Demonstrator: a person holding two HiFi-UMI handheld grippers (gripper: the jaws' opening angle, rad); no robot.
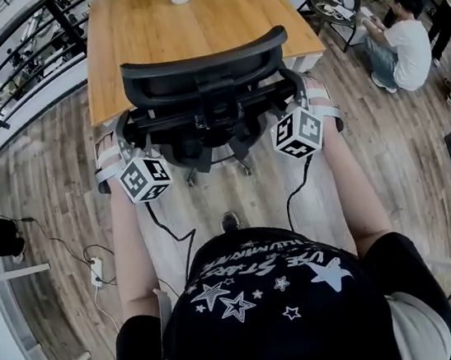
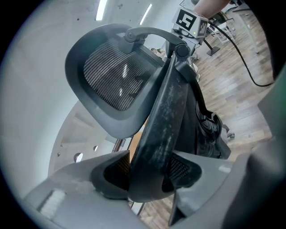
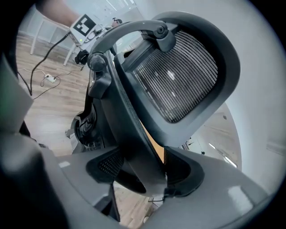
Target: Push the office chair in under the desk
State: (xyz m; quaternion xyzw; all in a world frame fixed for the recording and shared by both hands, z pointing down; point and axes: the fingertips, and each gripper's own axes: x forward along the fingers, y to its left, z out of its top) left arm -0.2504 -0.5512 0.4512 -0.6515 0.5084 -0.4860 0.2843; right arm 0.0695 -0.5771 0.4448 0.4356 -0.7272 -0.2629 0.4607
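Chair (image 1: 207, 78): black frame, mesh headrest.
Left tongs (image 2: 149, 170): clamped on chair frame.
Right tongs (image 3: 143, 167): clamped on chair frame.

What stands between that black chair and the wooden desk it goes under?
Nothing visible does. The black mesh office chair stands at the light wooden desk's near edge, and the left tongs and right tongs clamp its back frame. The space under the desk is hidden.

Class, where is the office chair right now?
Head view, centre: office chair at the near edge of the desk, held by left gripper and right gripper.
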